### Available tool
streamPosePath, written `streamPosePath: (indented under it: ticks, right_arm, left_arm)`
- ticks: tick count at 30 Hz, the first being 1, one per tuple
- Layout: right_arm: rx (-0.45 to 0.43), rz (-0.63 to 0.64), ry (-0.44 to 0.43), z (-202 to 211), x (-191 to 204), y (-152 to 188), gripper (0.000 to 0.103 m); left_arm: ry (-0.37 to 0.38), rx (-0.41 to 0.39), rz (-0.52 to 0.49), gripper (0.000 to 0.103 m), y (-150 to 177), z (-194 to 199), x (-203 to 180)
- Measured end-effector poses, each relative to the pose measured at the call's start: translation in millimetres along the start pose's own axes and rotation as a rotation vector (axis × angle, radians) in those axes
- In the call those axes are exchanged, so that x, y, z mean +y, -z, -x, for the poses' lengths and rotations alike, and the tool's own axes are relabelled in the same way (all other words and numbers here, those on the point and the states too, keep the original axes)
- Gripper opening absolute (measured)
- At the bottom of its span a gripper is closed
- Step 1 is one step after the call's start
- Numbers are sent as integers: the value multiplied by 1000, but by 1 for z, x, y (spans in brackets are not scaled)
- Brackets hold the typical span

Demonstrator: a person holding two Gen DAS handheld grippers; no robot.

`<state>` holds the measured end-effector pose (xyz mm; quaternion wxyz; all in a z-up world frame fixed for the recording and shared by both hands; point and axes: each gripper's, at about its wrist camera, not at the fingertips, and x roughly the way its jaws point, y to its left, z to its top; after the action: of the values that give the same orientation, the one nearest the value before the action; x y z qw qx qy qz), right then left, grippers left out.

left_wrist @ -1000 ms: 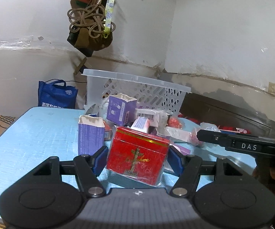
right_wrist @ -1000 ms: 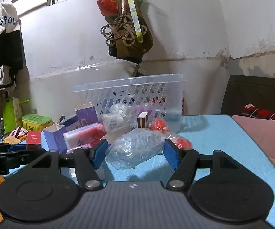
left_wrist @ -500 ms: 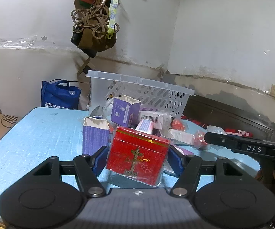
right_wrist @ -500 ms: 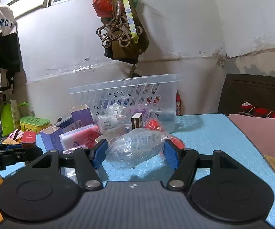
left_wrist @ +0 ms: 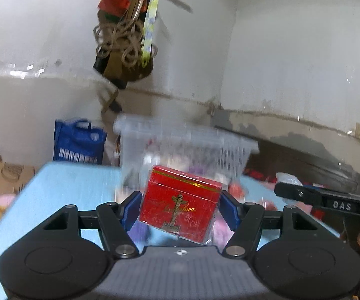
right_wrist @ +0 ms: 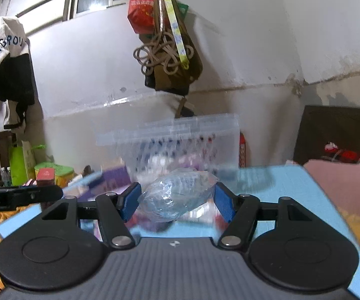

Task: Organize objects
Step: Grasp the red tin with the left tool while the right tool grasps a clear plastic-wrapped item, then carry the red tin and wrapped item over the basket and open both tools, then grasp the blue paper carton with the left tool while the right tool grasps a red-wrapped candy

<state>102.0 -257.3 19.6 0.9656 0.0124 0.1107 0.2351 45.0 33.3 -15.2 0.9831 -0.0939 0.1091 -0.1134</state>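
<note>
My left gripper (left_wrist: 180,206) is shut on a red tin box (left_wrist: 180,203) with gold print, held lifted above the blue table (left_wrist: 62,187) and tilted slightly. Behind it stands a clear plastic basket (left_wrist: 180,140), blurred by motion. My right gripper (right_wrist: 177,200) is shut on a crumpled clear plastic bag (right_wrist: 177,195), also raised off the table (right_wrist: 267,190), with the same basket (right_wrist: 180,140) behind it. The other gripper shows at the edge of each view.
Loose purple boxes and pink packets (right_wrist: 114,177) lie in front of the basket, blurred. A blue shopping bag (left_wrist: 78,141) stands behind the table's far left. Bags and cord hang on the wall (right_wrist: 167,50). A pink cushion (right_wrist: 347,187) lies right of the table.
My left gripper has risen with the red tin, lifting it off the table toward the basket. My right gripper has lifted the plastic bag slightly. The background now blurs.
</note>
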Motion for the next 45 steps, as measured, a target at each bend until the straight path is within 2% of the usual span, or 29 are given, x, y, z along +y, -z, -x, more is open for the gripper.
streamPosePath:
  ticks: [5, 9, 13, 18, 19, 20, 21, 24, 27, 29, 32, 35, 37, 39, 40, 42, 43, 45]
  right_arm:
    - [-73, 61, 17, -25, 1, -56, 67]
    - [-72, 68, -19, -69, -10, -96, 67]
    - [-46, 101, -31, -106, -13, -113, 67]
    - [-19, 107, -24, -131, -14, -113, 69]
    - [-17, 109, -16, -134, -15, -112, 82]
    - [-6, 105, -15, -136, -17, -111, 101]
    - [1, 104, -5, -136, -18, -110, 103]
    - [-19, 90, 26, -123, -25, -107, 103]
    - [-22, 24, 11, -91, -36, -92, 103]
    - [-4, -21, 41, -70, -42, -73, 103]
    - [87, -75, 47, -44, -53, -36, 103]
    - [147, -89, 55, -30, -56, -3, 103]
    - [168, -52, 106, -26, -52, 12, 103]
    - [187, -42, 119, -26, -49, 19, 102]
    - [196, -31, 109, -27, -47, 19, 96]
    - [186, 5, 131, -28, -42, 15, 89]
    - [192, 21, 126, -29, -40, 12, 83]
    - [234, 32, 113, -39, -40, 7, 82]
  left_arm:
    - [29, -18, -11, 70, -66, -41, 4]
    - [54, 8, 27, 70, -117, -91, 8]
    - [-9, 39, -9, 70, -137, -134, 0]
    - [-45, 81, 36, 73, -133, -169, 2]
    - [-46, 91, 42, 77, -133, -174, 3]
    - [-56, 110, 47, 93, -131, -180, 4]
    - [-73, 122, 53, 101, -130, -184, 6]
    - [-100, 127, 45, 101, -122, -175, 10]
    - [-44, 31, 75, 103, -107, -130, 20]
    - [-36, 24, 68, 103, -95, -100, 25]
    - [-105, 51, 31, 103, -69, -62, 33]
    - [-156, 85, 77, 93, -35, -34, 45]
    - [-205, 116, 94, 91, -13, -24, 48]
    - [-208, 145, 92, 88, 2, -23, 48]
    - [-205, 159, 79, 88, 7, -24, 46]
    - [-190, 195, 46, 79, 12, -32, 41]
    - [-180, 204, 35, 79, 13, -34, 38]
    - [-164, 207, -3, 79, 12, -37, 33]
